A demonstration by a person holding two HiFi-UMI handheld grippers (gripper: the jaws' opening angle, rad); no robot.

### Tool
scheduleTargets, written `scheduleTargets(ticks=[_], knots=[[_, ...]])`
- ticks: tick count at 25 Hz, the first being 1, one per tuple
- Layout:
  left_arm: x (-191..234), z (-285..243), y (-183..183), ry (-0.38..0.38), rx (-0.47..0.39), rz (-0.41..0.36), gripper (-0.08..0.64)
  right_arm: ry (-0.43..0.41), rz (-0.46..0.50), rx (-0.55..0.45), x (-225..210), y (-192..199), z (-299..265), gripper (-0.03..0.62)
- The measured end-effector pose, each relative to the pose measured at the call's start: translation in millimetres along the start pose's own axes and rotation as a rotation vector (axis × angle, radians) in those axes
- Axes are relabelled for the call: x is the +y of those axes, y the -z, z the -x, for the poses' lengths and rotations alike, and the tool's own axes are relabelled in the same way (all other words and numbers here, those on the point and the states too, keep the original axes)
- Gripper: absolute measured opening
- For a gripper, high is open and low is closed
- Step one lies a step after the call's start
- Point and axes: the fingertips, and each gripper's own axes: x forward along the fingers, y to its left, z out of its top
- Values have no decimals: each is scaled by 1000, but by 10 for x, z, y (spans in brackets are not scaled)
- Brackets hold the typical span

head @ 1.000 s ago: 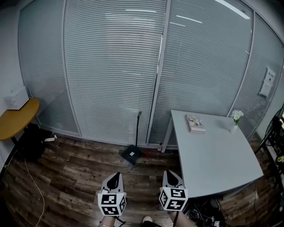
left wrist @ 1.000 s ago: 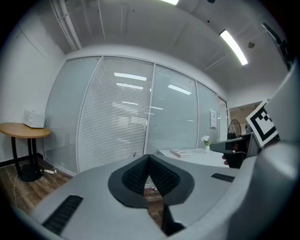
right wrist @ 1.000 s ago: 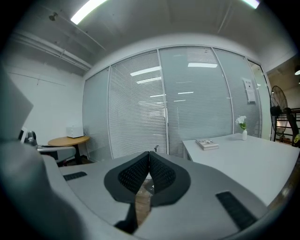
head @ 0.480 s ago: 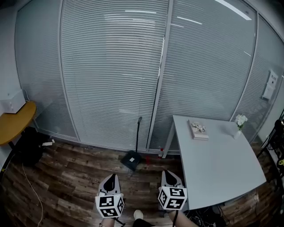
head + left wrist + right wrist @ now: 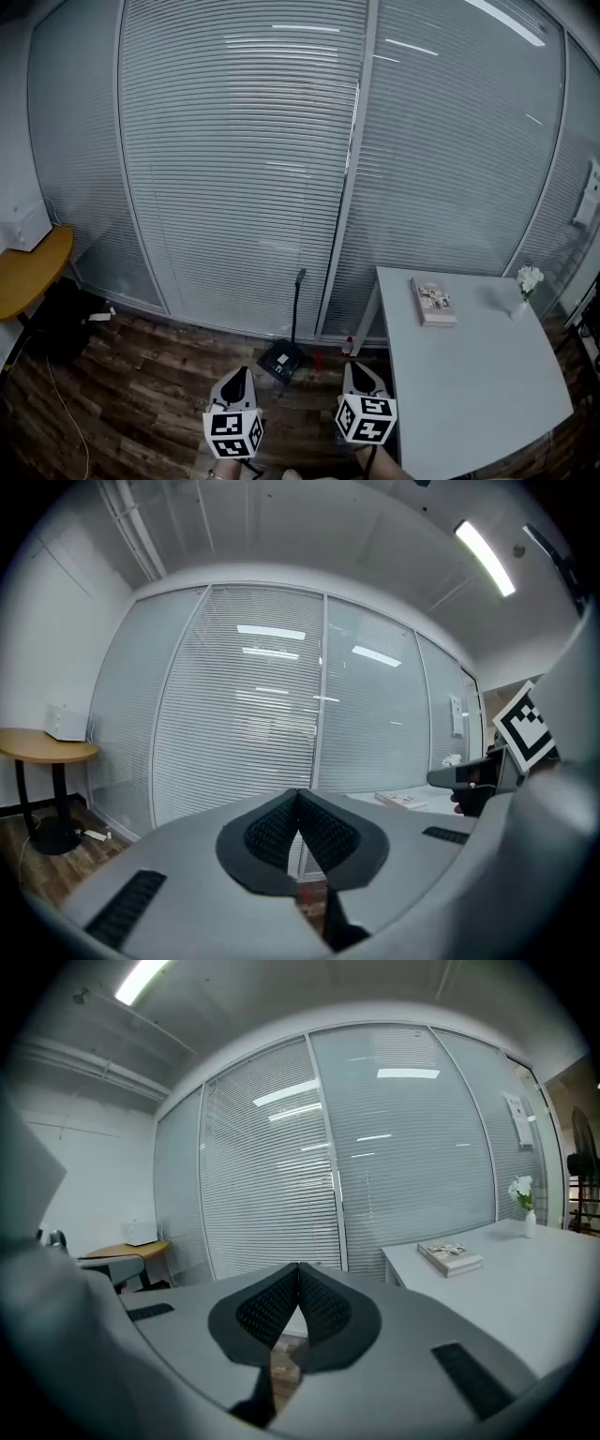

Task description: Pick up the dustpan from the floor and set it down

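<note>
The dustpan [image 5: 281,360] is a small dark shape on the wood floor [image 5: 141,394] at lower centre of the head view, its handle [image 5: 296,309] upright against the blinds [image 5: 234,187]. Its details are hard to make out, and in both gripper views the grippers' own bodies cover nearly all the floor. It sits just above and between the left gripper [image 5: 238,373] and right gripper [image 5: 360,367], touching neither, and both grippers' jaws are pressed together on nothing.

The dustpan [image 5: 281,359] is shown black, the floor [image 5: 141,398] dark brown and wood-grained, the bench [image 5: 469,375] pale grey, the blinds [image 5: 234,187] white-striped.
</note>
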Motion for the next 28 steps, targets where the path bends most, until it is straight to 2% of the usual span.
scheduleTargets(ticks=[10, 14, 22, 28], knots=[[28, -857, 19, -19, 58, -34, 18, -6, -74, 39, -361, -21, -882, 32], [85, -1131, 40, -17, 75, -34, 18, -9, -70, 65, -386, -10, -1145, 32], [306, -1740, 170, 20, 95, 4, 18, 50, -66, 76, -489, -24, -1670, 32], [612, -2503, -46, 52, 82, -11, 18, 85, -70, 67, -490, -265, -2340, 32]])
